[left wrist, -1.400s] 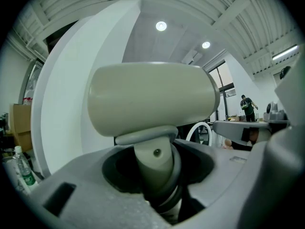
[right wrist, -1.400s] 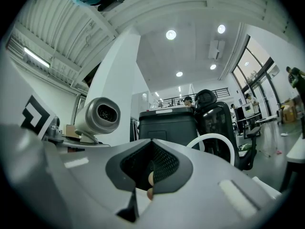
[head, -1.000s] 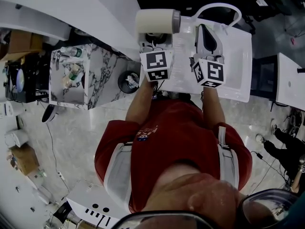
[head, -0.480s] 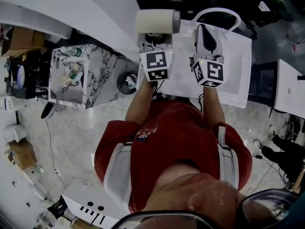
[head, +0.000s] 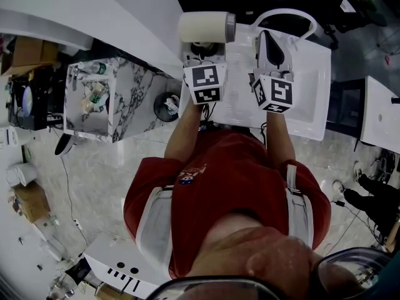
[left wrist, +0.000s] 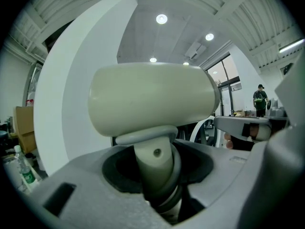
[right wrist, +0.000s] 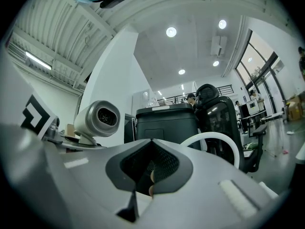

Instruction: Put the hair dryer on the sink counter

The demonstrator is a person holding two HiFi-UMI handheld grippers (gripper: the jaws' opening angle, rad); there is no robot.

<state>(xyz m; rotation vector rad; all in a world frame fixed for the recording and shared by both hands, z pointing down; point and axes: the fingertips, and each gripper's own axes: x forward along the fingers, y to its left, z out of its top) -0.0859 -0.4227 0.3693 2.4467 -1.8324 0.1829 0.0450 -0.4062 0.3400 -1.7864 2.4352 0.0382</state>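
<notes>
The hair dryer [head: 206, 27] is cream with a grey nozzle end and hangs above the left edge of the white sink counter [head: 306, 99]. My left gripper [head: 203, 54] is shut on its handle. In the left gripper view the handle [left wrist: 155, 168] stands upright between the jaws of the left gripper [left wrist: 155, 147], with the barrel [left wrist: 152, 97] lying crosswise on top. My right gripper [head: 269, 42] hovers over the sink basin beside it, jaws together and holding nothing. In the right gripper view the right gripper [right wrist: 151, 142] is shut, with the dryer [right wrist: 97, 118] to its left.
A curved white faucet [head: 284, 11] rises at the back of the sink. A marble-patterned shelf unit [head: 122, 99] with bottles stands to the left, a black bin [head: 167, 107] beside it. Another white counter [head: 381, 111] is at the right. A black chair [right wrist: 221, 123] stands beyond.
</notes>
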